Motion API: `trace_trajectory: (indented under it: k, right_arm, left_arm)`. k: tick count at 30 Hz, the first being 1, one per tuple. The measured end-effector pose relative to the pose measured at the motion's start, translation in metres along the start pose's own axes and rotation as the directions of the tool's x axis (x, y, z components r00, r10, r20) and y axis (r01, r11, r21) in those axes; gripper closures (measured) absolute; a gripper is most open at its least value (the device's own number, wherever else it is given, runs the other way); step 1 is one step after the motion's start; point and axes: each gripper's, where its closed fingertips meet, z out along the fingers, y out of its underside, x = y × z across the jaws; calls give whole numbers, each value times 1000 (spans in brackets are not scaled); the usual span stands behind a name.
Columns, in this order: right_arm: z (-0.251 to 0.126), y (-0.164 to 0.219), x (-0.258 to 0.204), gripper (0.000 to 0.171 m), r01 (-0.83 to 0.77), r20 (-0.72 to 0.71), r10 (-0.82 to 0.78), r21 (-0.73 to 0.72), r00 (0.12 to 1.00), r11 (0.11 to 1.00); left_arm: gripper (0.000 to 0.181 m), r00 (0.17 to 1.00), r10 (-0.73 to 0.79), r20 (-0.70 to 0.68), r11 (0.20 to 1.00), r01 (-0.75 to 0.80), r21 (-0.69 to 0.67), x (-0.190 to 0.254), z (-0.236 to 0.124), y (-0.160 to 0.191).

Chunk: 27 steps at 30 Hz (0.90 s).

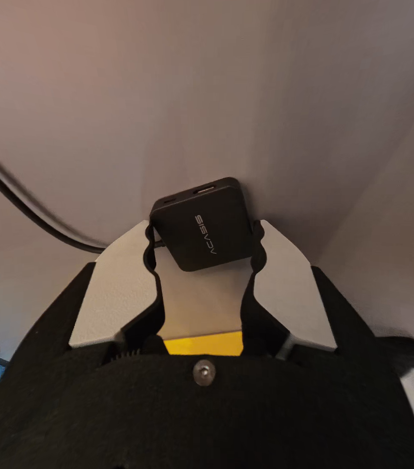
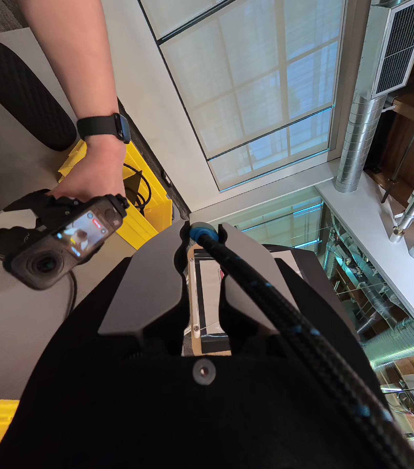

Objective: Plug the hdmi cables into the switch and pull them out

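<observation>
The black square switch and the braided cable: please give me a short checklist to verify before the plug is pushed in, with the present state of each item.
1. Left gripper grips the black square switch on both sides: ok.
2. A port on the switch's far edge is empty: ok.
3. Right gripper is shut on the black braided cable with blue flecks at its blue collar: ok.
4. Plug tip condition and orientation: cannot tell, hidden beyond the fingers.
5. Plug lined up with the port: not ok, the switch sits far to the side in the right wrist view.

L tongs clamped; R tongs clamped, wrist rolled over.
</observation>
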Motion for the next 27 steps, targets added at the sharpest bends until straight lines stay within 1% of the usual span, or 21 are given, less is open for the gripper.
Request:
trace_trajectory:
  k: [2,7,16,20,23,25,27]
  right_arm:
    - [-1,0,1,149,-3,-4,3,3,1000,1000]
    - [-4,1,4,150,-9,-14,9,6,1000,1000]
    - [-1,3,2,150,-13,-7,13,3,1000,1000]
    - [2,5,0,149,-13,0,13,-1,1000,1000]
    - [5,6,-2,150,-14,8,14,-4,1000,1000]
    - [7,7,-4,149,-14,15,14,-9,1000,1000]
    - [9,8,-6,149,-12,20,12,-14,1000,1000]
  left_arm:
    - [108,996,71,49,996,-74,55,0,-2,-3]
    - [108,979,104,175,989,-121,88,0,-6,-5]
    - [108,946,10,323,996,-37,76,0,-12,0]
    - [109,879,-10,476,999,-15,47,-7,-18,6]
    - [109,816,-49,576,998,16,62,-15,-24,9]
    - [109,778,-115,617,993,71,95,-21,-30,12]
    - [109,742,-176,647,982,86,168,-26,-38,9]
